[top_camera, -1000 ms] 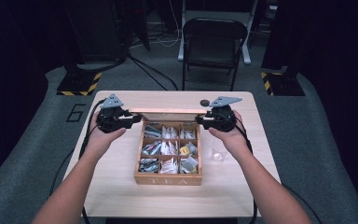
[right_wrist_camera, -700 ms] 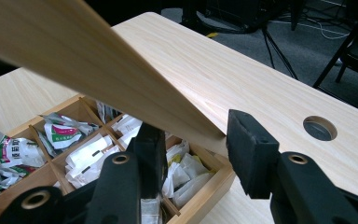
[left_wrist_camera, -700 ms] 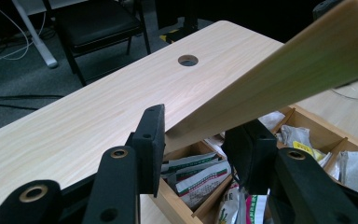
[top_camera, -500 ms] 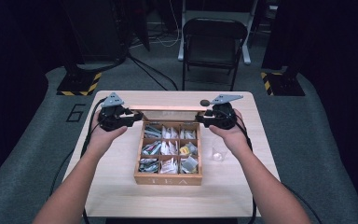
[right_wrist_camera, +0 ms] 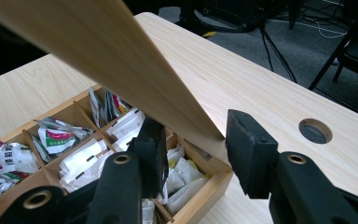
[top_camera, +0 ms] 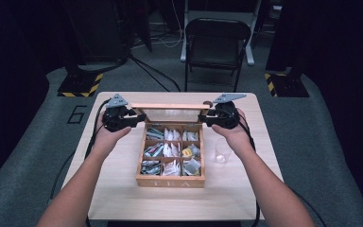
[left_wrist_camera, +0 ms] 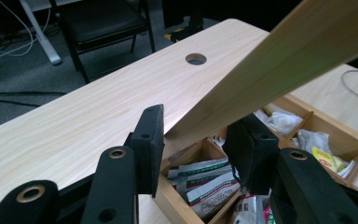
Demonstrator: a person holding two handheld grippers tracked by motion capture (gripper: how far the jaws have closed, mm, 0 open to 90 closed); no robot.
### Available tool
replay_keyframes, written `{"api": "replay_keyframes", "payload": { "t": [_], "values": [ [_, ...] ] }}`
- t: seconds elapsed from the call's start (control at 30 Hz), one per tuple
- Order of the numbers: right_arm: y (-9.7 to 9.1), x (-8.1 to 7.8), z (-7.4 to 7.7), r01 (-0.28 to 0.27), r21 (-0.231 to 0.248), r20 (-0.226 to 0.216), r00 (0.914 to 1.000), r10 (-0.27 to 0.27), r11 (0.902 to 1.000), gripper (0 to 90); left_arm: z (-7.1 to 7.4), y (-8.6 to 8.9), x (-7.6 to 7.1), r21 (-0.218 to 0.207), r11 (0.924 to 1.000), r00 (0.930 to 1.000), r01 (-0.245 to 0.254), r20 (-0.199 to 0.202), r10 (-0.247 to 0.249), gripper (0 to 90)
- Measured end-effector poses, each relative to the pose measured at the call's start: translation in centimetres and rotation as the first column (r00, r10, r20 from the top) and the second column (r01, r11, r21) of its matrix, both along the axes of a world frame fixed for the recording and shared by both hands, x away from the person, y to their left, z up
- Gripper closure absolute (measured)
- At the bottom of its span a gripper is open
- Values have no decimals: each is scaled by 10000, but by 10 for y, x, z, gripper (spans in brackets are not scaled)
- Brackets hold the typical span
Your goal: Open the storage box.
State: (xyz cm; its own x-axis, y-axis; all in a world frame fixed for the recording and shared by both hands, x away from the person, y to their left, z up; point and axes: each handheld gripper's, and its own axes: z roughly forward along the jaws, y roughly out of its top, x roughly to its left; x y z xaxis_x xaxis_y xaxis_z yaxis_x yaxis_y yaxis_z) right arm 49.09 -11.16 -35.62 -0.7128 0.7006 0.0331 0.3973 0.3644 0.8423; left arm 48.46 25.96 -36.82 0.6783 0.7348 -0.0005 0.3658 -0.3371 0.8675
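Note:
A wooden tea box (top_camera: pixel 170 181) sits mid-table with several compartments of tea bags (top_camera: pixel 170 151). Its hinged lid (top_camera: pixel 170 106) stands raised at the back, edge-on to the high view. My left gripper (top_camera: pixel 139 118) holds the lid's left end and my right gripper (top_camera: pixel 203 118) holds its right end. In the left gripper view the lid (left_wrist_camera: pixel 270 70) runs between the jaws of the left gripper (left_wrist_camera: pixel 198 123), with pads against both faces. In the right gripper view the right gripper (right_wrist_camera: pixel 193 123) is shut the same way on the lid (right_wrist_camera: pixel 121 60).
A clear glass cup (top_camera: pixel 222 153) stands just right of the box, below my right hand. The table (top_camera: pixel 123 189) has a round cable hole (right_wrist_camera: pixel 314 130) near its far edge. A black folding chair (top_camera: pixel 215 45) stands behind the table, with cables on the floor.
The lid has swung up a little from a second ago, and both grippers have risen slightly with it. In the last half second little has moved.

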Motion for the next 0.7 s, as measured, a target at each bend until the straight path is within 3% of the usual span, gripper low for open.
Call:
{"api": "replay_keyframes", "payload": {
  "t": [0.1,0.27,0.7],
  "values": [
    [0,1,0,17,34,-13,10000,-17,10000,584,-4,0,4,142,9999,9999,-26,-142,28,589],
    [0,3,1,58,92,-59,10000,-57,9999,586,-6,0,7,-58,9999,9999,-119,-114,118,600],
    [-2,10,-2,120,458,-129,9999,-114,9989,565,-4,-1,12,-9,9999,9996,-152,-220,152,606]
  ]
}}
